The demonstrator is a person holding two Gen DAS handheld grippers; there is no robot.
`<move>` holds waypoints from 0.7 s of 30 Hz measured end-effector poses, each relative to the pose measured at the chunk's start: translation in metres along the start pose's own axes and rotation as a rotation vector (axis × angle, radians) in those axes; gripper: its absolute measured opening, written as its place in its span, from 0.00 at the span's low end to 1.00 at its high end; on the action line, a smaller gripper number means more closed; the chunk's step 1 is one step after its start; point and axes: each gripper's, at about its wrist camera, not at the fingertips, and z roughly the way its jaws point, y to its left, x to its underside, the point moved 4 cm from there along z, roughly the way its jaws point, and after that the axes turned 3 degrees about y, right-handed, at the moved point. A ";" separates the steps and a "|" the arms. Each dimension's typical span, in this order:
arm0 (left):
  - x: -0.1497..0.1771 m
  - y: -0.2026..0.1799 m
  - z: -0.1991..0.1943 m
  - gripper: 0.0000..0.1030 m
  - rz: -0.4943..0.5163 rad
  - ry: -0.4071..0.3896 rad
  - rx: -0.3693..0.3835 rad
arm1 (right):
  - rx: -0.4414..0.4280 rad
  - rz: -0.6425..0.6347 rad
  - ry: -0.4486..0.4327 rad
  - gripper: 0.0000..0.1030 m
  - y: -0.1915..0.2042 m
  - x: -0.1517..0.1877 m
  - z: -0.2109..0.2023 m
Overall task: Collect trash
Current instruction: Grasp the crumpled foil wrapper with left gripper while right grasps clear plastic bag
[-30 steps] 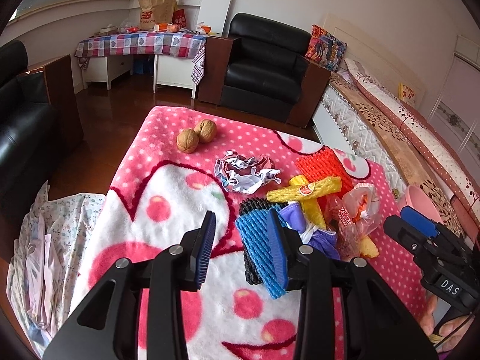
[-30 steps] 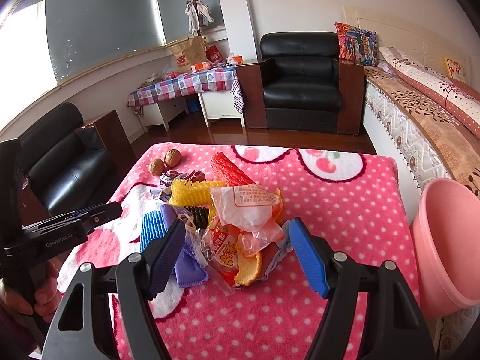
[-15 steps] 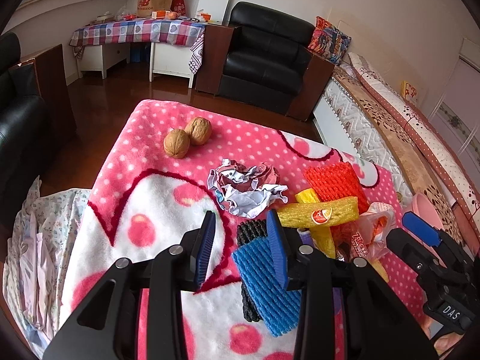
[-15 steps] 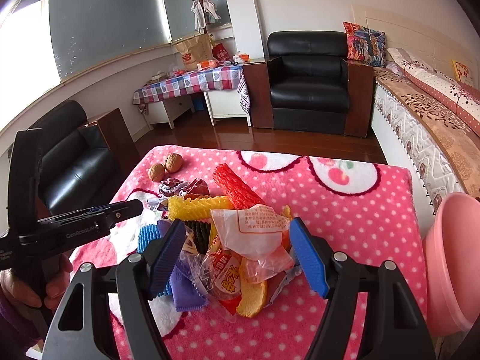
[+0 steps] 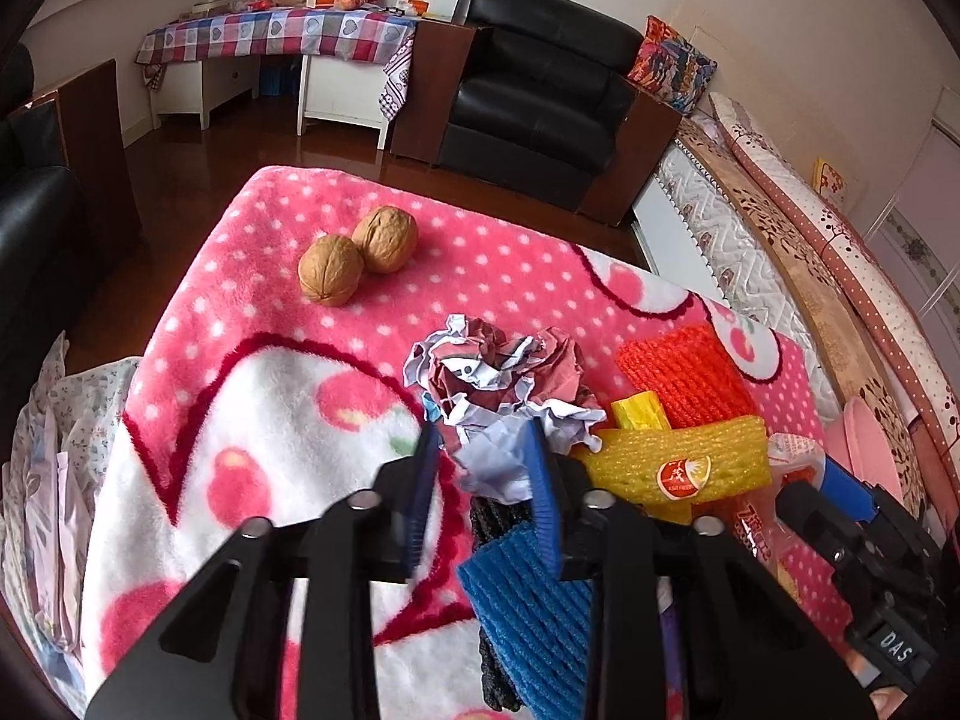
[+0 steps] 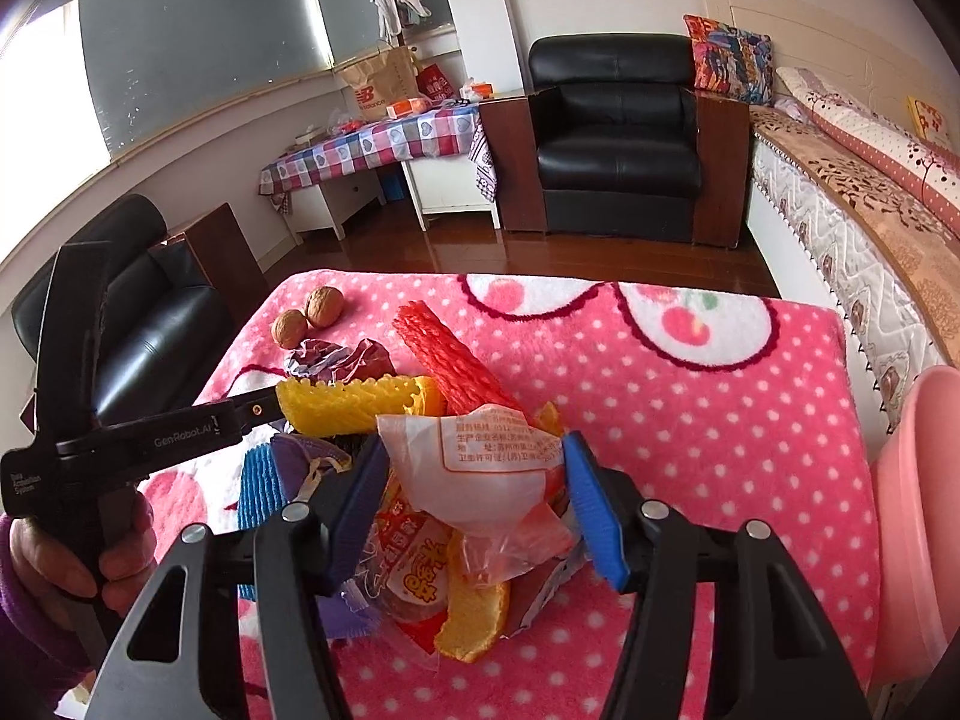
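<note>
A pile of trash lies on a pink dotted blanket (image 5: 252, 372). My left gripper (image 5: 483, 468) is open, its jaws on either side of the near edge of a crumpled paper wrapper (image 5: 498, 378). Beside it lie blue foam netting (image 5: 528, 606), yellow foam netting (image 5: 672, 462) and red foam netting (image 5: 684, 372). My right gripper (image 6: 474, 486) is open around a clear snack bag (image 6: 480, 462) on top of orange peel (image 6: 474, 618) and wrappers. The yellow netting (image 6: 348, 402) and red netting (image 6: 444, 354) also show in the right wrist view.
Two walnuts (image 5: 360, 252) sit at the blanket's far left. A pink bin (image 6: 918, 516) stands off the blanket's right edge. A black armchair (image 6: 618, 138), a checked table (image 6: 372, 144) and a bed (image 6: 870, 180) lie beyond.
My left gripper has moved forward from the blue netting to the crumpled paper and its jaws now flank it. My right gripper has closed in lower around the snack bag.
</note>
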 end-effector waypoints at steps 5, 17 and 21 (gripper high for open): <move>0.002 -0.004 -0.011 0.12 0.022 -0.036 0.024 | -0.019 0.015 -0.011 0.45 -0.002 0.005 -0.011; 0.008 -0.018 -0.072 0.12 0.067 -0.150 0.083 | -0.033 0.073 -0.077 0.38 -0.004 0.019 -0.065; 0.015 -0.032 -0.082 0.12 0.089 -0.157 0.116 | -0.024 0.111 -0.075 0.37 -0.012 0.030 -0.077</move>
